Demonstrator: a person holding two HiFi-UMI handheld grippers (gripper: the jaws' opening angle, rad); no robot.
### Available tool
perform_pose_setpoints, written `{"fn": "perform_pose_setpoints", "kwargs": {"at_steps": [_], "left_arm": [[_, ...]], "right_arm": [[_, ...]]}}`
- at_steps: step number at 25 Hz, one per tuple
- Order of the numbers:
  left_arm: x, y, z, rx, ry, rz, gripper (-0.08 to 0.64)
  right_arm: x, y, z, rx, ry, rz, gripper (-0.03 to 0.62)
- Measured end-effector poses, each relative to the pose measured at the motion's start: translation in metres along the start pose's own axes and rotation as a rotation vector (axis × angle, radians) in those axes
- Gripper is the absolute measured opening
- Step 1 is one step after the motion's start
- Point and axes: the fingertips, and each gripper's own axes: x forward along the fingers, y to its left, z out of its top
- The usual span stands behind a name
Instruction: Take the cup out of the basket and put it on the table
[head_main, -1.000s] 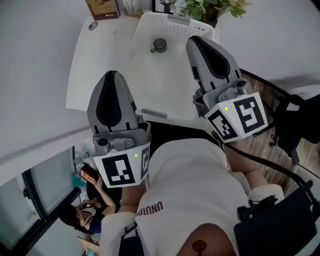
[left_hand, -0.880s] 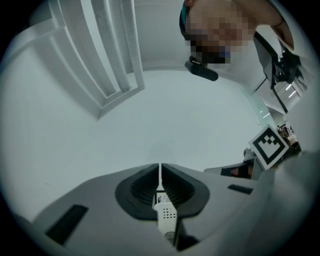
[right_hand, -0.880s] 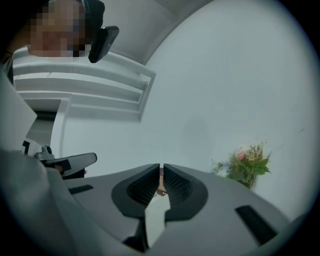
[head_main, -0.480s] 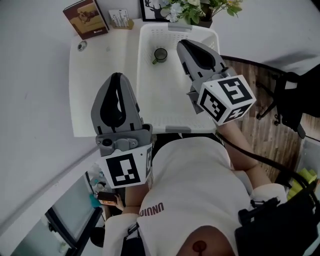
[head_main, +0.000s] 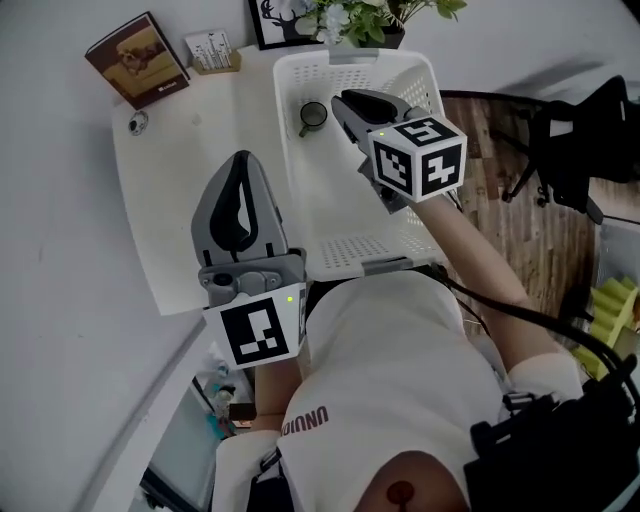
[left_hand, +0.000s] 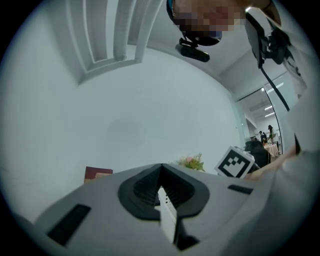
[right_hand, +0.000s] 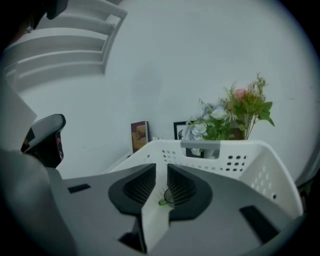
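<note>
A small dark green cup (head_main: 312, 116) stands in the far left corner of the white basket (head_main: 420, 215). My right gripper (head_main: 343, 98) reaches over the basket, its tips just right of the cup and apart from it. In the right gripper view its jaws have just been opening; a gap shows between them, with the cup (right_hand: 166, 198) seen through it farther off and nothing held. My left gripper (head_main: 240, 160) hovers over the white table (head_main: 180, 200), left of the basket. Its pads (left_hand: 150, 187) meet at the tip with nothing between them.
A book (head_main: 137, 60), a small card stand (head_main: 213, 50), a framed picture (head_main: 268, 22) and a flower pot (head_main: 350, 15) line the table's far edge. A small round object (head_main: 132, 123) lies at its left. A dark chair (head_main: 585, 120) stands on the wooden floor to the right.
My right gripper has come forward and down over the basket, toward the cup. My left gripper has moved forward over the table beside the basket.
</note>
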Motion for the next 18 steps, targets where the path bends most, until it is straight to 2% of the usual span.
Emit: {"fn": "perform_pose_setpoints", "kwargs": {"at_steps": [3, 10, 14, 18], "left_arm": [[0.007, 0.003, -0.008, -0.007, 0.014, -0.037, 0.011], [0.022, 0.002, -0.023, -0.058, 0.032, -0.083, 0.011], [0.026, 0.004, -0.029, -0.097, 0.035, -0.104, 0.011], [0.025, 0.012, -0.035, -0.123, 0.043, -0.083, 0.011]], "right_arm": [[0.015, -0.006, -0.012, 0.037, 0.048, -0.028, 0.095], [0.04, -0.026, -0.036, 0.089, 0.145, -0.114, 0.096], [0.057, -0.029, -0.049, 0.107, 0.198, -0.119, 0.1], [0.071, -0.032, -0.066, 0.125, 0.263, -0.119, 0.11]]}}
